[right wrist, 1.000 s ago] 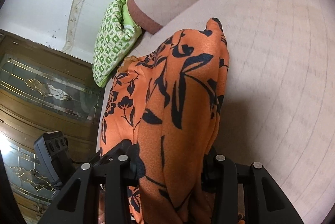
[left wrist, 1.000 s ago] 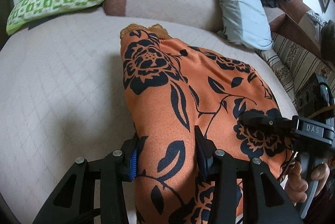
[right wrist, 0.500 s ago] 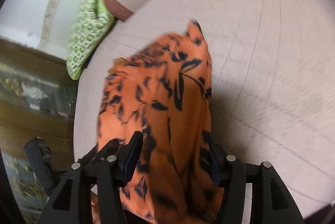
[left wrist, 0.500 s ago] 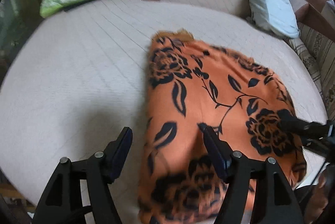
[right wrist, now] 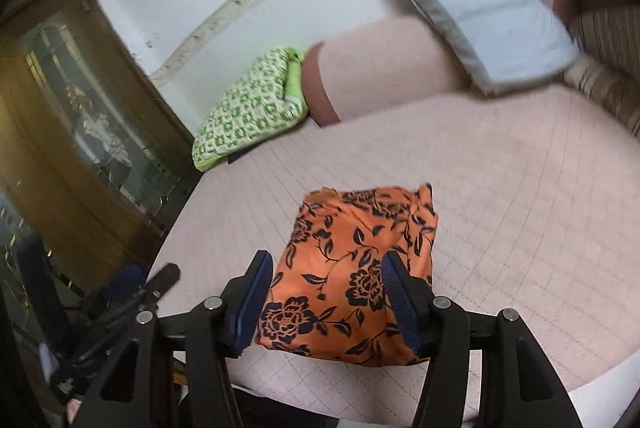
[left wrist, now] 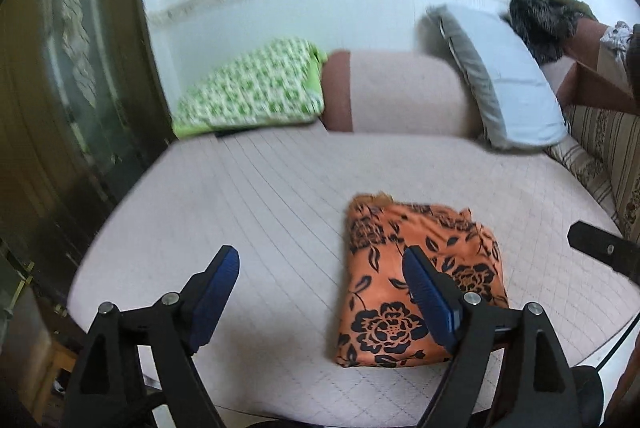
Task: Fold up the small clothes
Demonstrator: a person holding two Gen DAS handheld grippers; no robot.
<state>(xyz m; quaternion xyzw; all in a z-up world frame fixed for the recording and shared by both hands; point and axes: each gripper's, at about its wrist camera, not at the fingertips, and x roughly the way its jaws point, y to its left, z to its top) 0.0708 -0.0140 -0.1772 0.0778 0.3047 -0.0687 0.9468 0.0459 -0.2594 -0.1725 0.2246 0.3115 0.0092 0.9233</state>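
The orange cloth with black flowers (left wrist: 420, 268) lies folded into a rough square on the pink quilted bed (left wrist: 260, 195), near the front edge. In the left wrist view it sits right of centre.

The left tongs (left wrist: 320, 292) hang above the bed with their jaws opening; nothing is between them, and only bare quilt shows in the gap. The cloth lies behind the right finger, apart from its blue pad.

The right tongs (right wrist: 326, 294) are held above the cloth (right wrist: 352, 268), jaws parted. The cloth shows through the gap, lying flat on the bed below, and the pads do not press on it.

At the back of the bed rest 3 things: a green and white patterned pillow (left wrist: 252, 93) on the left, a pink bolster with a brown end (left wrist: 396, 95) in the middle, and a pale blue pillow (left wrist: 508, 87) leaning on the right. A dark glazed cabinet (right wrist: 80, 115) stands to the left of the bed.
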